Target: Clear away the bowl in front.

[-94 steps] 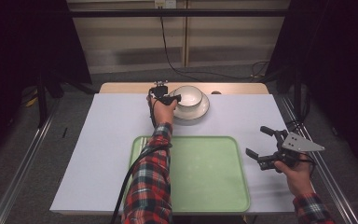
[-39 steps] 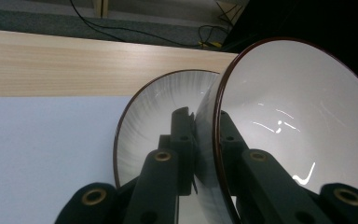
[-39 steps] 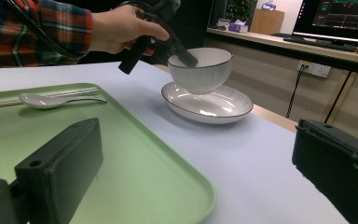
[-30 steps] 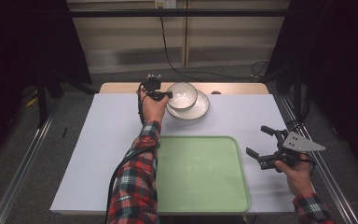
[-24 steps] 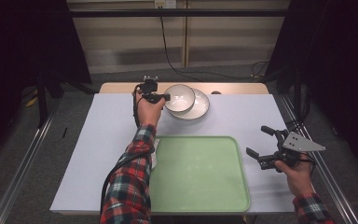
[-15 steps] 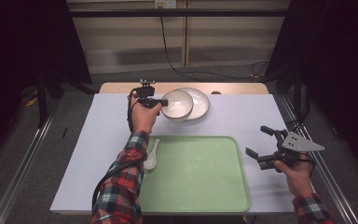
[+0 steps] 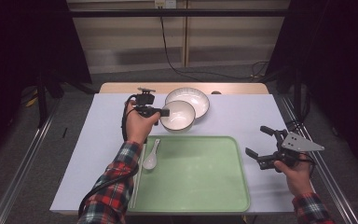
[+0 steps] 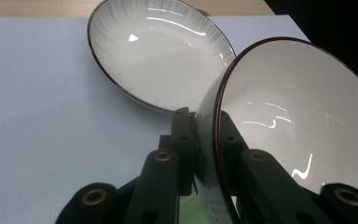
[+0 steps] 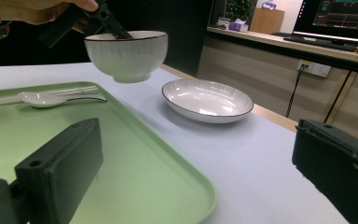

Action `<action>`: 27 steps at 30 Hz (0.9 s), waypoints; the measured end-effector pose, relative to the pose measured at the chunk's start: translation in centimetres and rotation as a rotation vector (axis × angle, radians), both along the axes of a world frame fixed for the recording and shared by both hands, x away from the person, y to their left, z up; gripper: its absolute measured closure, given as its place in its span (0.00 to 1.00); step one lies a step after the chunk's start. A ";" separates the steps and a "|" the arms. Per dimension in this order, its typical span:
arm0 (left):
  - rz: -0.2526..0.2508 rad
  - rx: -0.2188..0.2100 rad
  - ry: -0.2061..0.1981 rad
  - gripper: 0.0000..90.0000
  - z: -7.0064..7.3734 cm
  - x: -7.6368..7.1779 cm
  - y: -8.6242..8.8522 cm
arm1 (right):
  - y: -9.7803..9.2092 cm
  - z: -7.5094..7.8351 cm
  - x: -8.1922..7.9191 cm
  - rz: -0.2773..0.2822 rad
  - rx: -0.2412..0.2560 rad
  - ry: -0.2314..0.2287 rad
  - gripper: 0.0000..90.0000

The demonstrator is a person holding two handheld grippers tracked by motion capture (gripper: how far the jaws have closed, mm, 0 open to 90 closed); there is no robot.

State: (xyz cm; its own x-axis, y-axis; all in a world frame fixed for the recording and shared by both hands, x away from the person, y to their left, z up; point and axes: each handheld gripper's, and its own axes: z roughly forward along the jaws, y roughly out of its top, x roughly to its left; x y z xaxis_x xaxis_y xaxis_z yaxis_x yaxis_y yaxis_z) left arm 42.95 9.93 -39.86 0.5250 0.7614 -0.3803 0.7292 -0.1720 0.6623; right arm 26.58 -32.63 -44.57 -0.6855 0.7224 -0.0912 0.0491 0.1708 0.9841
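Two grippers were in play, one working. Nearest the person, the right gripper (image 7: pixel 266 148) hung idle past the right edge of the tray (image 7: pixel 200 196), jaws spread and empty; best left parked there, out of the bowl's path. The spoon (image 7: pixel 150 157) lay at the tray's left rim, with the chopsticks (image 7: pixel 137 179) just beside it on the table. Farther out, the left gripper (image 8: pixel 205 140) pinched the bowl (image 7: pixel 178 115) by its rim, one jaw inside the wall and one outside. The bowl hung in the air, clear of the table, between the tray's far edge and the plate (image 7: pixel 196 99). Judged step: carrying the bowl toward the tray. A one-point rim grip lets a bowl swing, so the squeeze should stay firm, the wrist level and the travel slow. Lower it on open tray well right of the spoon, base flat, and release only once it sits.
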 end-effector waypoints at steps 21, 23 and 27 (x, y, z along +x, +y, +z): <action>-0.128 0.029 0.042 0.91 -1.4 -5.6 0.6 | 0.2 -0.1 0.1 0.006 -0.005 0.008 0.01; -0.130 0.033 0.046 0.91 -1.6 -6.0 0.7 | 0.2 -0.1 0.1 0.008 -0.007 0.006 0.01; -0.151 0.031 0.062 0.91 -2.0 -6.9 0.9 | 0.1 0.0 0.0 0.007 -0.008 0.005 0.01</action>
State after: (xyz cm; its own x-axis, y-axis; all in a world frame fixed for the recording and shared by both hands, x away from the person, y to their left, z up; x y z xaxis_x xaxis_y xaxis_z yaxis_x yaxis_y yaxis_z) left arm 36.04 10.86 -41.83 0.6106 0.6878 -0.3925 0.7326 -0.3025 0.6098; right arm 26.62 -32.54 -44.61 -0.6911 0.7167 -0.0933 0.0529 0.1789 0.9824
